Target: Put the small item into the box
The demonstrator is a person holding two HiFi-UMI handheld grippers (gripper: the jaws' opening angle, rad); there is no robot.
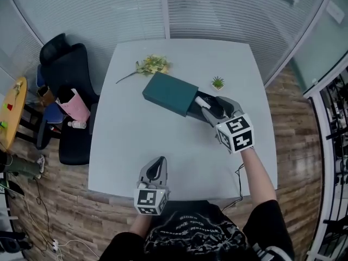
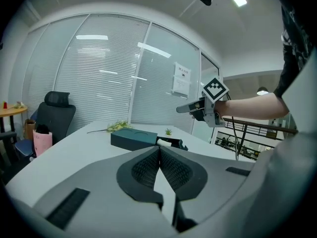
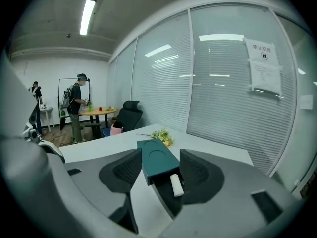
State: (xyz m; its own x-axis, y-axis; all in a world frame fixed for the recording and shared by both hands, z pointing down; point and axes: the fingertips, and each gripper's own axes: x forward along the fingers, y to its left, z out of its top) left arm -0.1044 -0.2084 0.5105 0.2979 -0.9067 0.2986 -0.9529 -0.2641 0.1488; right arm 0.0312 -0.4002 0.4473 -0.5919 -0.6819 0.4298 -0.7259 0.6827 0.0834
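Observation:
A dark teal box [image 1: 169, 93] lies on the white table [image 1: 136, 140], its black drawer [image 1: 194, 107] pulled out toward the right. A small white cylinder [image 1: 202, 101] lies in that drawer. My right gripper [image 1: 211, 112] hovers over the drawer's end, open, a finger on each side of the box [image 3: 156, 161] and the white cylinder [image 3: 176, 185] low between them, not gripped. My left gripper [image 1: 159, 162] rests near the table's front edge, shut and empty; its view shows the box [image 2: 132, 139] and the right gripper [image 2: 190, 108] farther off.
A sprig of yellow flowers [image 1: 151, 65] lies behind the box and a tiny potted plant [image 1: 218, 82] stands to its right. A black office chair [image 1: 68, 80] with a pink bag [image 1: 76, 105] stands left of the table. A cable [image 1: 239, 174] hangs at the front right edge.

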